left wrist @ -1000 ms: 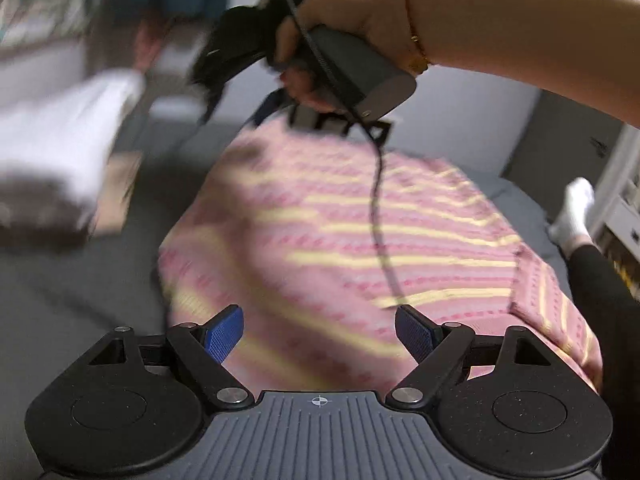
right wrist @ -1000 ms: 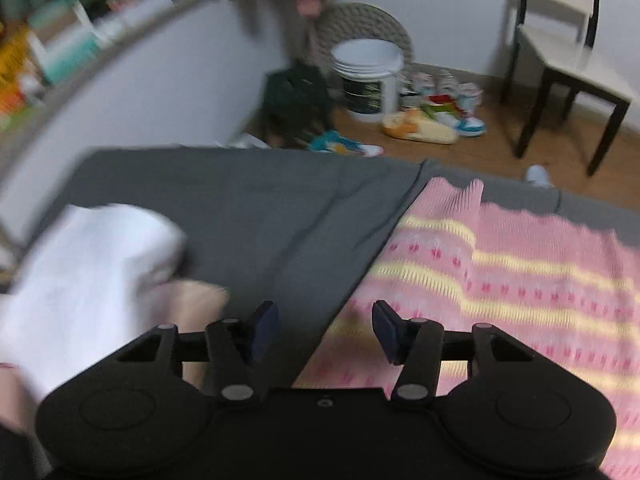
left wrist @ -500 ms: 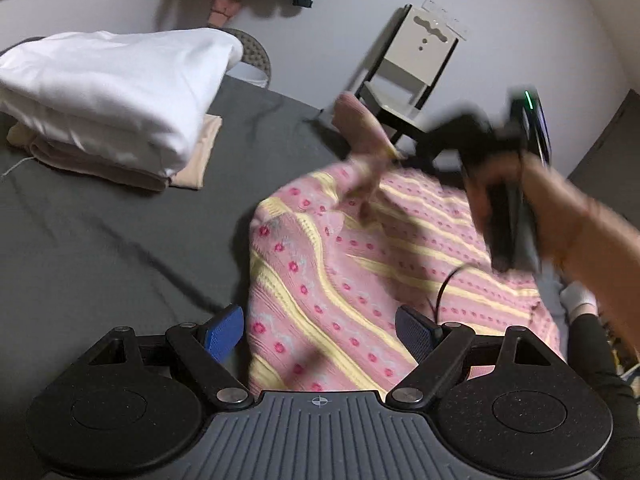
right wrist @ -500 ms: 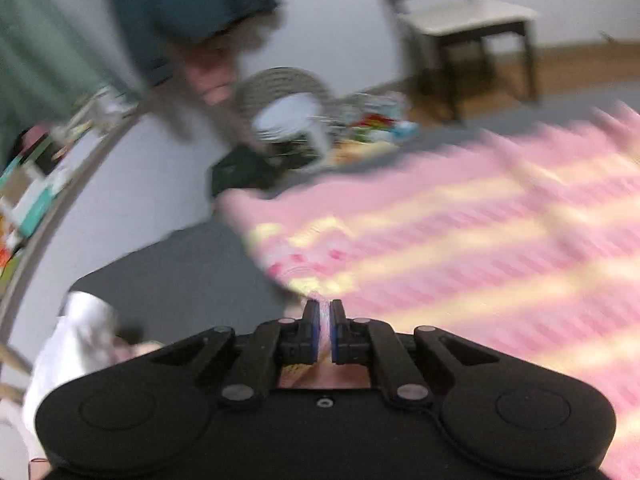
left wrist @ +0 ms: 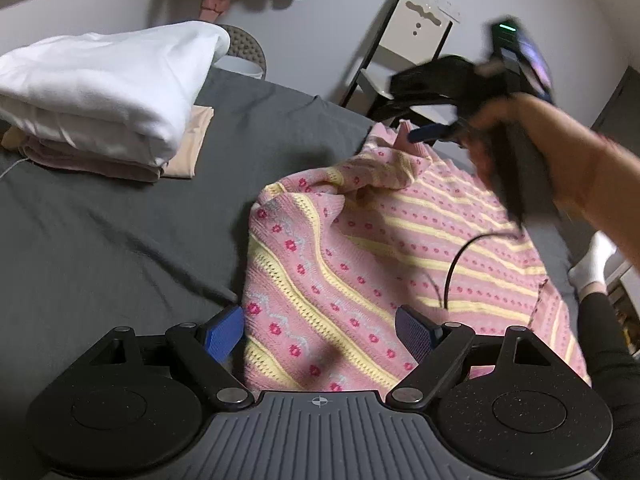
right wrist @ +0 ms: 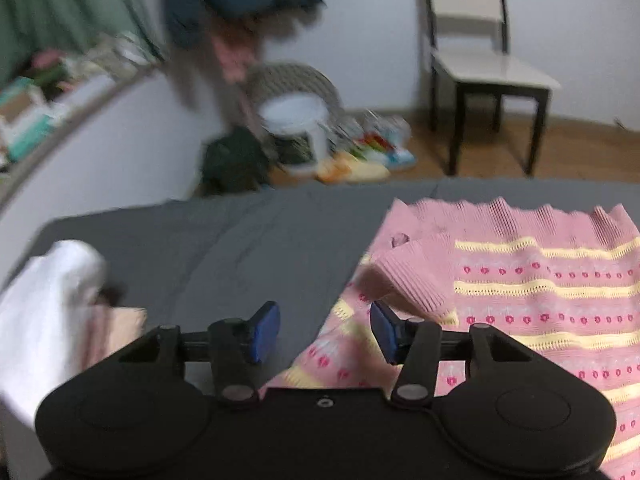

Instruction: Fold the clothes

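Here we see one container, a white bucket (right wrist: 294, 114) on the floor past the bed (left wrist: 100, 248); its contents are blurred. The pink striped sweater (left wrist: 380, 264) lies on the bed's grey sheet, one sleeve folded across it, ribbed hem toward the chair (right wrist: 476, 68). We cannot fix its long axis. Left gripper (left wrist: 320, 332) is spread over its near edge, pinching nothing. Right gripper (right wrist: 324, 334) is spread, empty. Folded stack (left wrist: 100, 96) lies well apart.

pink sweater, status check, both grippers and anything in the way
Left gripper open, empty, low over pink sweater. Right gripper open, empty, at sweater's folded sleeve. Folded stack well clear on grey bed; only right gripper's cable dangles over knit.
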`<state>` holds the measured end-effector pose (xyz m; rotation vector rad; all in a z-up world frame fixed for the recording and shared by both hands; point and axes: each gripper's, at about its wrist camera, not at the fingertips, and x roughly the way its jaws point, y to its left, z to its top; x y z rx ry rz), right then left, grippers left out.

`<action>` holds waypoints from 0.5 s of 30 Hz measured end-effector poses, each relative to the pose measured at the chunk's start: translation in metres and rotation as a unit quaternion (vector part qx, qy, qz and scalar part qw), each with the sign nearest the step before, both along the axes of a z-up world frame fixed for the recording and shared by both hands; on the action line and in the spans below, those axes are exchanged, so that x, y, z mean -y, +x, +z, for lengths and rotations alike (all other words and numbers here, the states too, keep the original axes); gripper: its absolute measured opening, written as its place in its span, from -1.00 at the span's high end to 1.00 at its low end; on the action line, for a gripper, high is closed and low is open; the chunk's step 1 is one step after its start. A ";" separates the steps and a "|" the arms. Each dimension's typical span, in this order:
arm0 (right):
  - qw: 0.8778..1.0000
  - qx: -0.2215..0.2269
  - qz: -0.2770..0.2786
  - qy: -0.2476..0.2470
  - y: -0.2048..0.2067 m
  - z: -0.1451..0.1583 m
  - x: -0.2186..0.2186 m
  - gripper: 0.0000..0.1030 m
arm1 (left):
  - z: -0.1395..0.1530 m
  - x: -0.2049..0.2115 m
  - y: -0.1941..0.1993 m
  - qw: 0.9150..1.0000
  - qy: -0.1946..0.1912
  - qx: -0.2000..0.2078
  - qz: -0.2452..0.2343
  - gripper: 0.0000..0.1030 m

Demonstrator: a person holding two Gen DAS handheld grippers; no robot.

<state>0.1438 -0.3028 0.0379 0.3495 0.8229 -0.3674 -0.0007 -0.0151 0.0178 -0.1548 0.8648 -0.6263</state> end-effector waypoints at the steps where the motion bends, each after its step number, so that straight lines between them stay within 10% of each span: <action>1: 1.000 -0.022 -0.015 0.000 0.012 -0.006 0.001 0.05 | -0.001 0.000 0.000 1.000 0.004 0.001 -0.001 -0.63; 4: 0.995 -0.072 -0.067 0.024 0.031 -0.024 0.009 0.14 | -0.003 0.000 0.001 1.000 0.010 -0.001 -0.003 -0.63; 9: 0.981 -0.034 -0.165 0.091 0.004 -0.031 0.031 0.23 | -0.002 -0.002 0.002 1.000 0.007 0.000 -0.001 -0.63; 15: 0.980 -0.038 -0.159 0.113 -0.004 -0.036 0.038 0.70 | 0.002 -0.001 -0.002 1.000 0.003 0.006 -0.008 -0.63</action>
